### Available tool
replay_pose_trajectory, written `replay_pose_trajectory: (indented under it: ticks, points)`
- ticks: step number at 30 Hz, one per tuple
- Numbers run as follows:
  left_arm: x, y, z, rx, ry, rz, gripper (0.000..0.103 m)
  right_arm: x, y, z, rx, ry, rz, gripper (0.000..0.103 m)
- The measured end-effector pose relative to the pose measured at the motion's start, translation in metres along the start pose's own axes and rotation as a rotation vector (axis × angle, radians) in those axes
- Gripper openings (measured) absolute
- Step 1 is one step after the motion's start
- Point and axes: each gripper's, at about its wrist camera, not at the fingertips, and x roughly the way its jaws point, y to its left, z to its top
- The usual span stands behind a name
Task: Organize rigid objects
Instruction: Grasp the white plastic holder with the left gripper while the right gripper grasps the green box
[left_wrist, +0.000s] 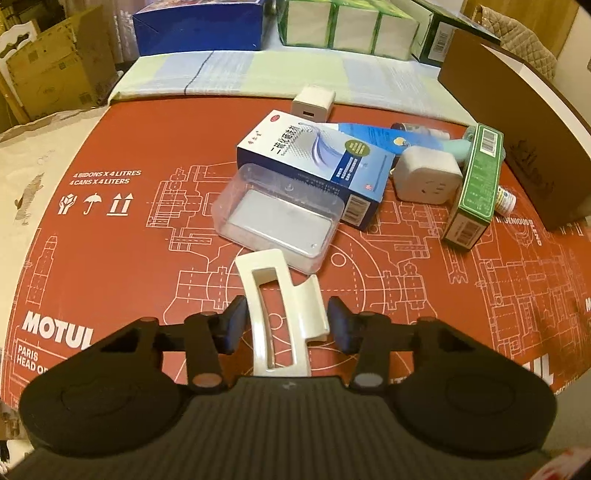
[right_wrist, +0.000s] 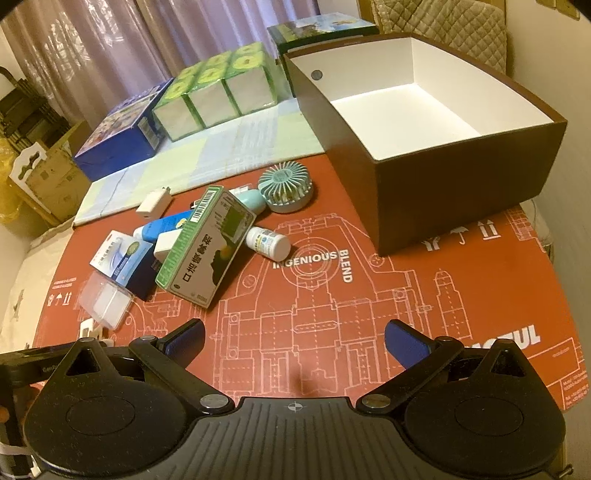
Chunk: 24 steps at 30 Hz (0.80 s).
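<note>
Left gripper (left_wrist: 286, 325) straddles the white clip (left_wrist: 280, 310), pads (left_wrist: 236, 323) just off its sides, not pinching. Ahead of it lies the clear case (left_wrist: 277, 218). Right gripper (right_wrist: 295, 343) gapes wide, holding nothing; green box (right_wrist: 207, 247) ahead-left, brown box (right_wrist: 443, 192) ahead-right.

Warm, dim indoor light tinted both views; fisheye bending curved the edges, corners vignetted black, detail slightly soft.
</note>
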Motion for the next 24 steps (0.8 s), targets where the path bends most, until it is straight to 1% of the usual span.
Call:
replay_pose_trajectory:
  ticks: [5, 9, 12, 19, 20, 21, 24]
  points:
    - [-0.003, 0.006, -0.001, 0.043, -0.016, -0.002, 0.036, 0.009, 0.015, 0.006, -0.014, 0.005, 0.010, 0.101]
    - [-0.010, 0.014, 0.000, 0.072, -0.035, -0.014, 0.035, 0.018, 0.030, 0.013, -0.027, 0.003, 0.034, 0.101]
    - [-0.014, 0.021, 0.003, 0.085, -0.045, -0.004, 0.035, 0.025, 0.043, 0.018, -0.040, -0.002, 0.051, 0.101]
    - [-0.018, 0.044, 0.020, 0.063, -0.058, 0.036, 0.035, 0.053, 0.082, 0.039, -0.081, -0.020, 0.061, 0.101]
    - [-0.018, 0.047, 0.024, 0.062, -0.062, 0.042, 0.035, 0.058, 0.086, 0.042, -0.084, -0.023, 0.060, 0.099]
    - [-0.017, 0.050, 0.027, 0.062, -0.066, 0.044, 0.035, 0.063, 0.090, 0.045, -0.090, -0.026, 0.057, 0.094]
    - [-0.017, 0.057, 0.037, 0.064, -0.074, 0.047, 0.035, 0.081, 0.099, 0.053, -0.101, -0.013, 0.029, 0.087]
